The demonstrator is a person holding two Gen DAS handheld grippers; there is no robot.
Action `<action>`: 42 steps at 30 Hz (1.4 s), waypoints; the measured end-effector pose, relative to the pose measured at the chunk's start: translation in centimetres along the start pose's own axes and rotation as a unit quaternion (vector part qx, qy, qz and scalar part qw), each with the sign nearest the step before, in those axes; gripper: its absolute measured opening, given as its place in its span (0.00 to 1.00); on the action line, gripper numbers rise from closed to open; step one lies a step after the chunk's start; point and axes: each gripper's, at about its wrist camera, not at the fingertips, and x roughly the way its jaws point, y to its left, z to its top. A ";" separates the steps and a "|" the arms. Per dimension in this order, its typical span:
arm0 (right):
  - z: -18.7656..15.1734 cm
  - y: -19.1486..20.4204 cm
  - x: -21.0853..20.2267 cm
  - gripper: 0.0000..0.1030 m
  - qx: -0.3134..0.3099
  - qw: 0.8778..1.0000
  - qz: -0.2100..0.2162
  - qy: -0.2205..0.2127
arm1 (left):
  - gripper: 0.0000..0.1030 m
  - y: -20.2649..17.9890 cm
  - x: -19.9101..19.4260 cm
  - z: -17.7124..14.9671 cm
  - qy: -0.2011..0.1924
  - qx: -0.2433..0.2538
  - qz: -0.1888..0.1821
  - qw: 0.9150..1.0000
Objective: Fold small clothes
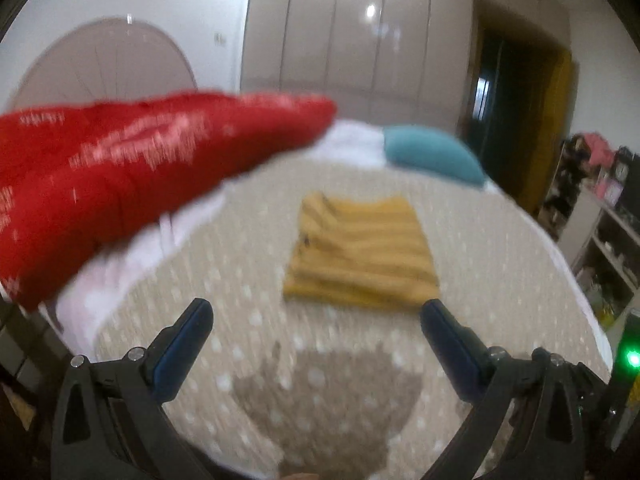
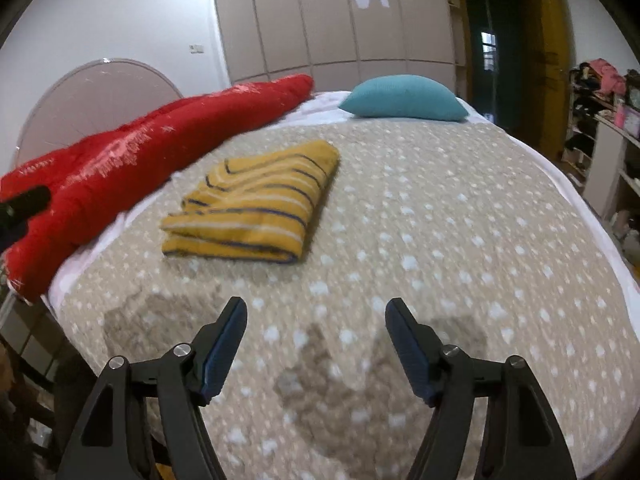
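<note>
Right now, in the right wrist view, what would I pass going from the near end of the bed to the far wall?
Open right gripper → dotted beige blanket → folded yellow striped garment → teal pillow → glossy wardrobe doors.

The right gripper [image 2: 316, 312] hangs over the near part of the beige dotted bedspread [image 2: 460, 232], its jaws spread apart with nothing between them. Farther off to the left lies the folded yellow striped garment [image 2: 252, 204], beside a long red quilt [image 2: 152, 152]. A teal pillow [image 2: 404, 98] sits at the far end.
</note>
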 end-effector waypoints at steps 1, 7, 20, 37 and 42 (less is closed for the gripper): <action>-0.7 0.0 0.0 0.75 -0.002 1.000 -0.002 0.006 | 1.00 -0.1 0.5 -0.6 0.013 0.000 0.006 1.000; -2.9 -0.1 -0.1 0.75 -0.004 0.999 -0.025 0.020 | 1.00 -1.5 2.0 -3.5 0.066 0.010 0.018 0.998; -3.5 -0.3 0.7 0.78 0.011 0.998 -0.047 0.036 | 1.00 -2.7 3.0 -6.7 0.105 0.032 0.007 0.994; -3.8 -0.1 1.7 0.79 0.006 0.997 -0.061 0.051 | 1.00 -3.5 3.2 -7.2 0.117 0.044 -0.014 0.992; -3.8 -0.1 1.8 0.80 0.008 0.996 -0.064 0.053 | 1.00 -3.5 3.5 -7.4 0.124 0.048 -0.015 0.991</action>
